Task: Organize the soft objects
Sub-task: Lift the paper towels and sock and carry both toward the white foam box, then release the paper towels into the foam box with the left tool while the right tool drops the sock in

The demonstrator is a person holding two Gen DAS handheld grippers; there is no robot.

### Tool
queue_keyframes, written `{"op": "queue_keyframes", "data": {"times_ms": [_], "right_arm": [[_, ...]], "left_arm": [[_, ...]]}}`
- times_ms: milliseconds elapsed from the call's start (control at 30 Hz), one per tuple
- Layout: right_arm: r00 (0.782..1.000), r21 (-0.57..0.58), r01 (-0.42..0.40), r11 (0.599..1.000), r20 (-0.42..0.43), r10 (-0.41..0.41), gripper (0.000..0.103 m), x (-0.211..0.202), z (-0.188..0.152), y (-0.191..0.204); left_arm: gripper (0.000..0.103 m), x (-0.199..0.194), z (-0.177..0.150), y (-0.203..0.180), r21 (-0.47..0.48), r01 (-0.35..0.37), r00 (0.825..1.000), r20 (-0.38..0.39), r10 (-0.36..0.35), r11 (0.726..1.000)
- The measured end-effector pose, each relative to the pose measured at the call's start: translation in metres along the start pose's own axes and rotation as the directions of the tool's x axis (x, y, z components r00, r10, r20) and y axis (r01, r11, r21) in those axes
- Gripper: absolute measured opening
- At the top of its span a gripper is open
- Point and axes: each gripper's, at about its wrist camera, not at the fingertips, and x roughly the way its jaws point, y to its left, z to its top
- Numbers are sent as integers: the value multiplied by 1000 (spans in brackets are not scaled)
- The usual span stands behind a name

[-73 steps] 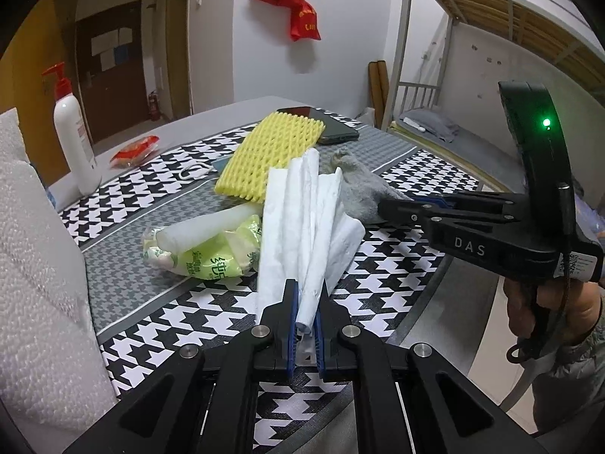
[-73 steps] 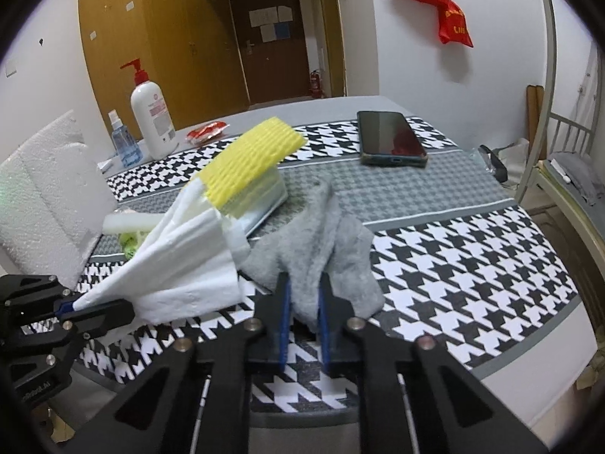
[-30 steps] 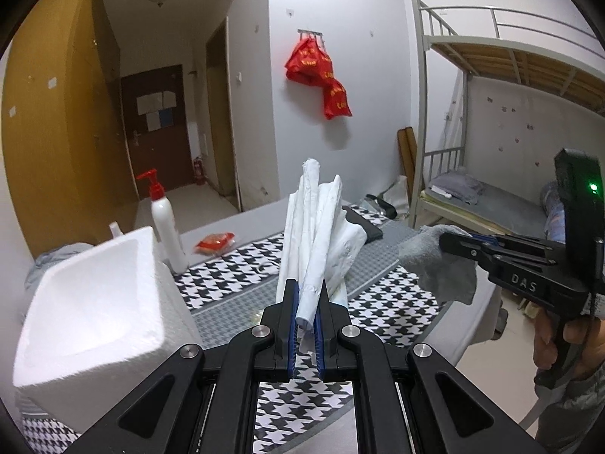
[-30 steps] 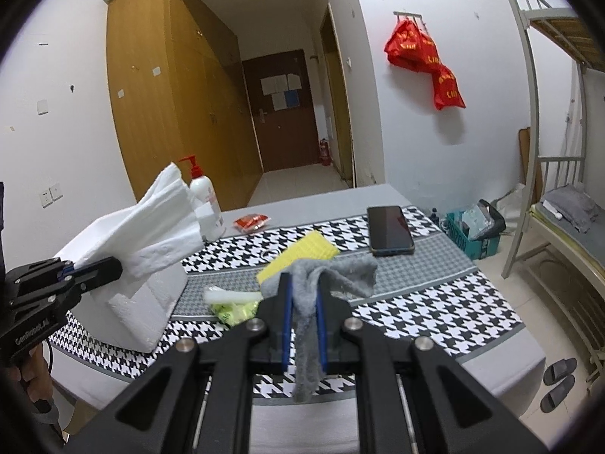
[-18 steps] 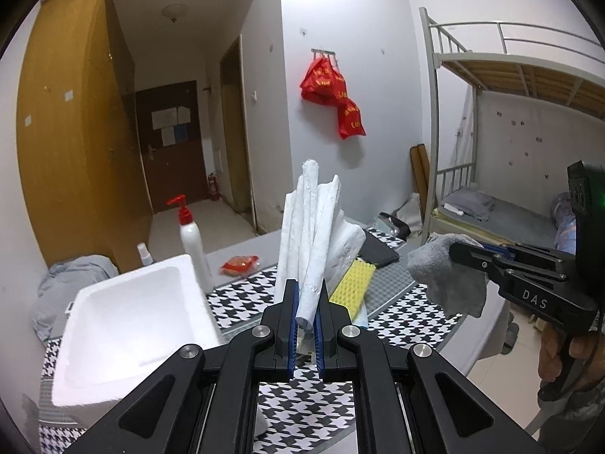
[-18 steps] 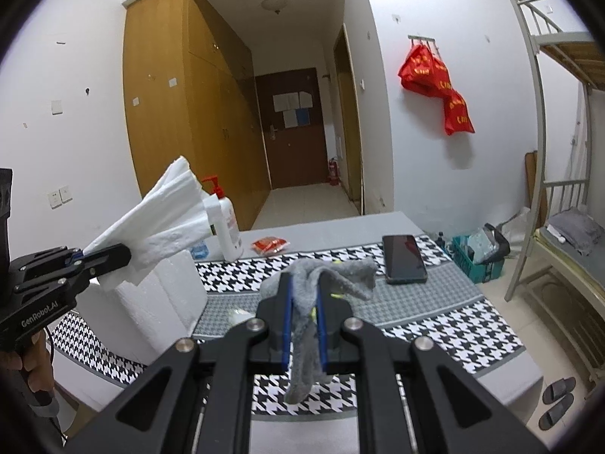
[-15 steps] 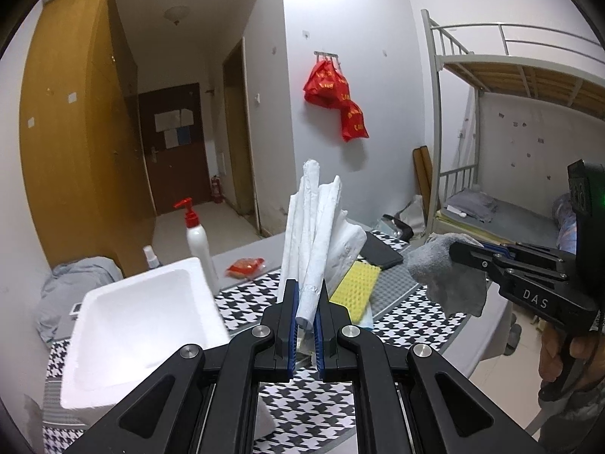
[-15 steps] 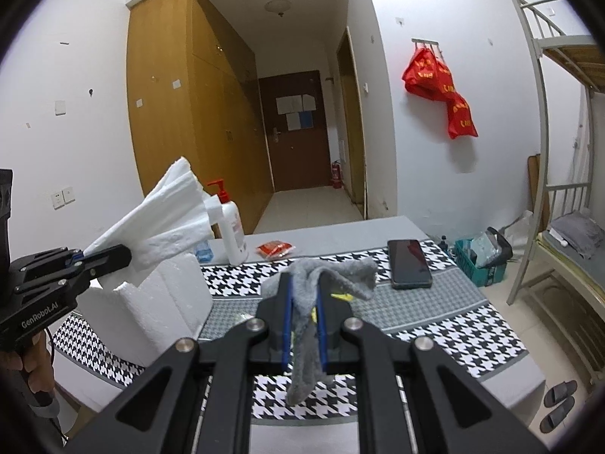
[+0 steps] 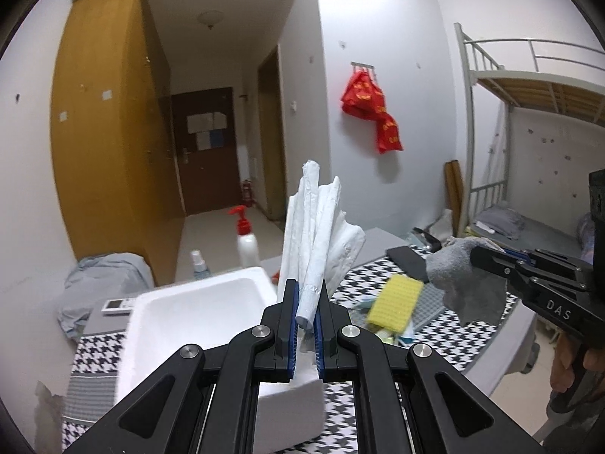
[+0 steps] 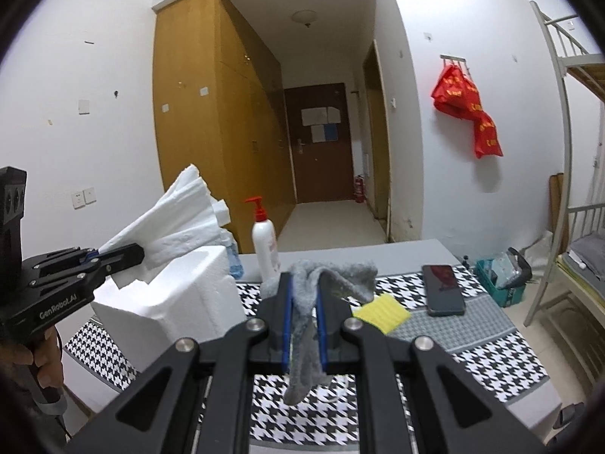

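Above the foam box: white tissue and grey cloth pinched in left gripper and right gripper, not yet boxed; yellow sponge left on table.

Right gripper clamps grey cloth above houndstooth table; at left, left gripper pinches white tissue over foam box.

L claw clamped tight on a bunch of white tissue, which sticks up and fwd from the blue pads; claw tipped slightly down. R claw pinched on a grey cloth that drapes over and hangs below the jaws (also aimed a bit below level). Both raised above the desk, side by side. A hand grips the L handle; fingers wrap the R handle.
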Motion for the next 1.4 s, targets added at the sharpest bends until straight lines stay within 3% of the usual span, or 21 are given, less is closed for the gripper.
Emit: {"op": "queue_keyframes", "data": {"times_ms": [600,1233,1267,1300,1333,1367,1400], "right_arm": [[989,-79,-137,987,46,141,14,23,24,47],[971,-132,-228,965,40,235,14,44,34,85],[972,-134,-226,965,39,233,14,45,34,86],[972,-135,-225,965,38,232,14,45,34,86],[973,-136,-223,965,35,230,14,45,33,86],[973,-138,-221,965,35,228,14,45,33,87],[973,-140,-219,966,37,226,14,45,34,87]], "left_arm": [[8,-8,-1,51,-69,-160,987,0,161,985],[9,13,-13,81,-100,-202,977,-90,193,974],[11,14,-14,82,-104,-197,978,-93,188,975],[23,15,-15,83,-102,-197,977,-97,188,975],[46,16,-16,85,-102,-209,975,-99,199,973],[60,15,-17,86,-109,-214,974,-94,204,971],[81,12,-18,89,-126,-217,975,-78,208,968]]}}
